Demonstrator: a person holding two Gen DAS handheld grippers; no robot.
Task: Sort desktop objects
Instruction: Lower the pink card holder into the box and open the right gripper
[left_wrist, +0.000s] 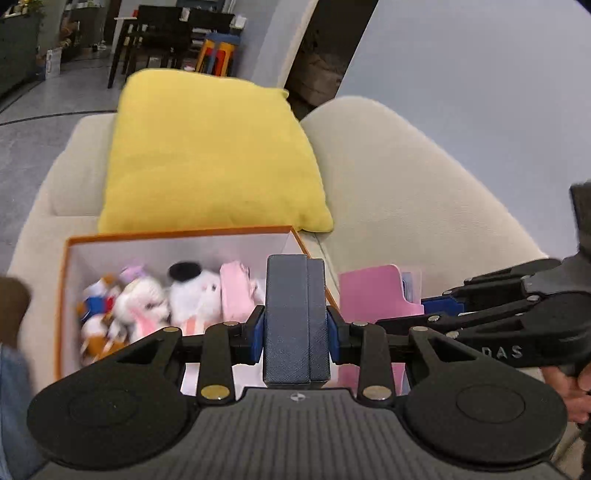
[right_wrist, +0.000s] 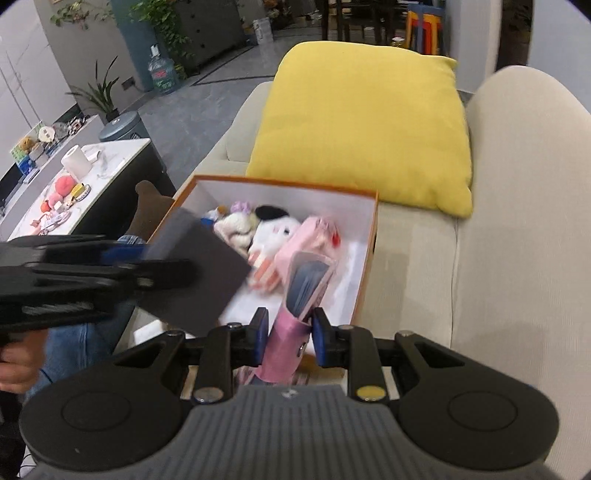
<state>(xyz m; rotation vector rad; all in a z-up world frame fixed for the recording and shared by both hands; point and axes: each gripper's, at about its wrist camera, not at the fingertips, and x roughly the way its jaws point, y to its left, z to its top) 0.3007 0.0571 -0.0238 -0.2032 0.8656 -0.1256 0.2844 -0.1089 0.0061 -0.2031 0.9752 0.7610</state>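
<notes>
While both loads are being carried above the orange box (right_wrist: 369, 258), a dark case (left_wrist: 295, 317) is being clamped by the left gripper (left_wrist: 295, 325) and a pink folder (right_wrist: 295, 317) by the right gripper (right_wrist: 288, 336), whose narrow hold risks slipping.

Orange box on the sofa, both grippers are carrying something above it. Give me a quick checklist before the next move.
1. Left gripper clamps the dark blue case: ok.
2. Right gripper pinches the pink case: ok.
3. Orange box open on top: ok.
4. Bare floor inside the box, right of the plush toys: ok.
5. Grippers clear of each other: cannot tell, they sit close.
</notes>
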